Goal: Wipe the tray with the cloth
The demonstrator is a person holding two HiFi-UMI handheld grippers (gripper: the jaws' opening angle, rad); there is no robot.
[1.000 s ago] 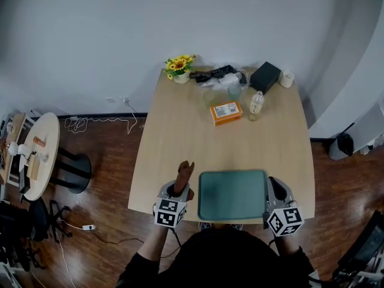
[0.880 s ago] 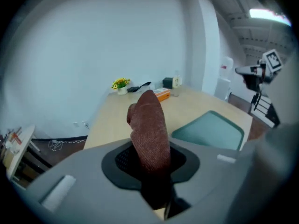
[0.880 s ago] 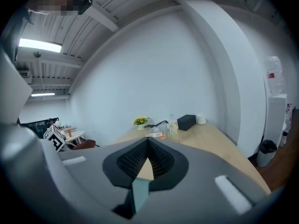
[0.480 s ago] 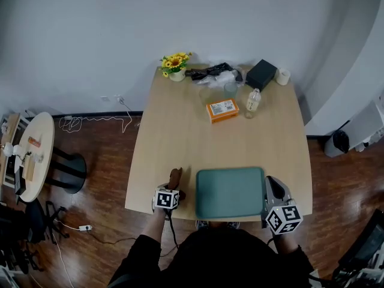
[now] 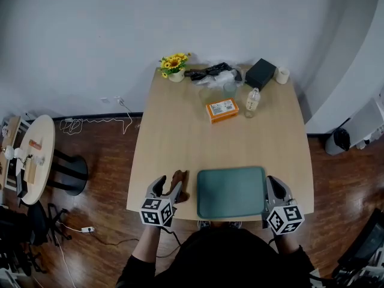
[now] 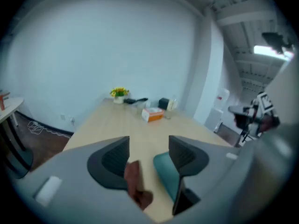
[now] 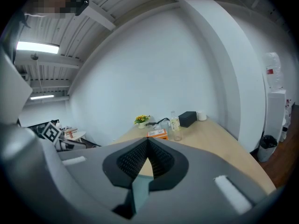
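A green tray (image 5: 231,192) lies at the near edge of the wooden table (image 5: 180,137). A brown cloth (image 5: 179,182) lies crumpled on the table just left of the tray. My left gripper (image 5: 170,185) is over the cloth and open; its jaws have just been opening. In the left gripper view the cloth (image 6: 135,183) lies low between the spread jaws, free of the pads, with the tray (image 6: 166,176) to its right. My right gripper (image 5: 271,188) is shut on the tray's right rim (image 7: 140,190).
At the far end of the table stand a pot of yellow flowers (image 5: 173,65), a black box (image 5: 261,74), a white cup (image 5: 281,74), a bottle (image 5: 252,100) and an orange box (image 5: 222,109). A round side table (image 5: 36,155) stands at the left.
The left gripper held the cloth upright, lowered it beside the tray, let go and drew back toward the table's near edge. The right gripper and tray stayed still.
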